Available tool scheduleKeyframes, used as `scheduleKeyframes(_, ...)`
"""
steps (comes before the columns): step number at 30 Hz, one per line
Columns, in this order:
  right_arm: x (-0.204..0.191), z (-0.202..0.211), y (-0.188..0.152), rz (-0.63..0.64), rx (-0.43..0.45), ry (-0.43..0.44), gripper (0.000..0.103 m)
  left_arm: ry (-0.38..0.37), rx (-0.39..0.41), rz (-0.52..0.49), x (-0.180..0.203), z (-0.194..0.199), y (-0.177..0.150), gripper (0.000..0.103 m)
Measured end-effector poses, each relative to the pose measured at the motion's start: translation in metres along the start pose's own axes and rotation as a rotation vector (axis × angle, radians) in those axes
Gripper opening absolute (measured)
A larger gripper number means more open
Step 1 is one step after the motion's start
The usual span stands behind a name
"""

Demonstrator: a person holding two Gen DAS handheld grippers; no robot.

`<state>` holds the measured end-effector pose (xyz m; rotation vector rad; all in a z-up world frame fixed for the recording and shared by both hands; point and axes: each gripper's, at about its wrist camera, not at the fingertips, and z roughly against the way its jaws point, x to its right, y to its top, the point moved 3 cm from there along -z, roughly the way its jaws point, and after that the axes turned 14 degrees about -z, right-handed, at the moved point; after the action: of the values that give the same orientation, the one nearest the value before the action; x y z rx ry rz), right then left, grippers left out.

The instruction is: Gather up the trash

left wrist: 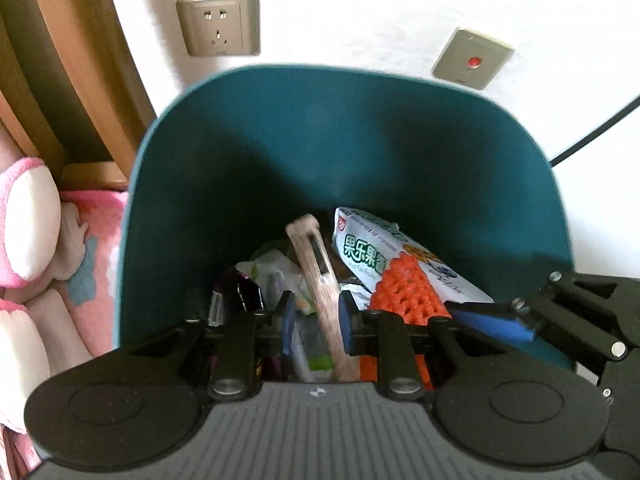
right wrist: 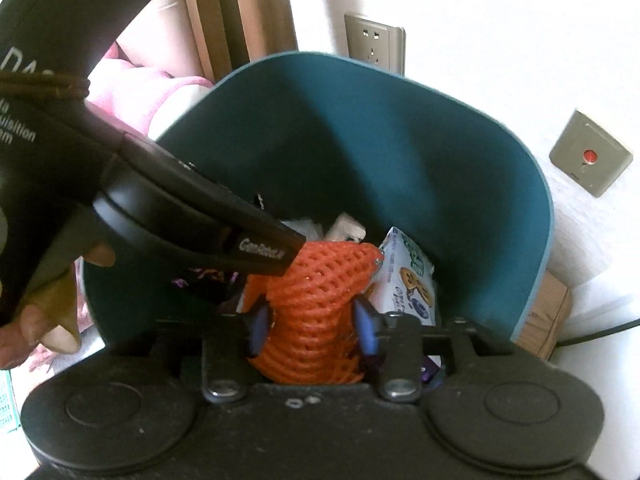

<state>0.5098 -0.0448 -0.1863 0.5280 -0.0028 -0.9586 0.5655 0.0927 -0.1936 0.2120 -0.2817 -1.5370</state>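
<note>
A teal bin (left wrist: pixel 320 128) (right wrist: pixel 360 140) stands against a white wall and holds several pieces of trash. My left gripper (left wrist: pixel 318 320) points down into it, open by a narrow gap. A pale pink strip (left wrist: pixel 316 264) leans between its blue pads, with a slit of space at the left pad. My right gripper (right wrist: pixel 313 328) is open over the pile. An orange foam net (right wrist: pixel 320 288) (left wrist: pixel 404 292) stands between its pads, which do not squeeze it. A white snack bag (left wrist: pixel 372 252) (right wrist: pixel 412 280) lies behind the net. A hand (right wrist: pixel 52 300) holds the left gripper's black body.
Wall sockets (left wrist: pixel 218 26) (right wrist: pixel 374 42) and a plate with a red button (left wrist: pixel 472 60) (right wrist: pixel 590 156) sit above the bin. Pink bedding (left wrist: pixel 36 240) and a wooden frame (left wrist: pixel 80 80) are at the left. A cardboard box (right wrist: pixel 548 312) and a black cable (left wrist: pixel 592 132) are at the right.
</note>
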Motion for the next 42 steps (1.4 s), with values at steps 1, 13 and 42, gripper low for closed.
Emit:
scheduleKeyframes(1, -0.002, 0.004, -0.002, -0.002, 0.010, -0.002, 0.051, -0.005, 0.016, -0.003, 0.001, 0.007, -0.002, 0.026)
scheduleKeyframes(13, -0.015, 0.091, -0.028, -0.142, 0.225, -0.031, 0.063, -0.012, 0.241, -0.082, 0.003, 0.106, -0.044, 0.030)
scheduleKeyframes(42, -0.111, 0.248, -0.139, -0.250, 0.723, 0.029, 0.103, -0.026, 0.607, -0.128, 0.000, 0.279, -0.194, 0.090)
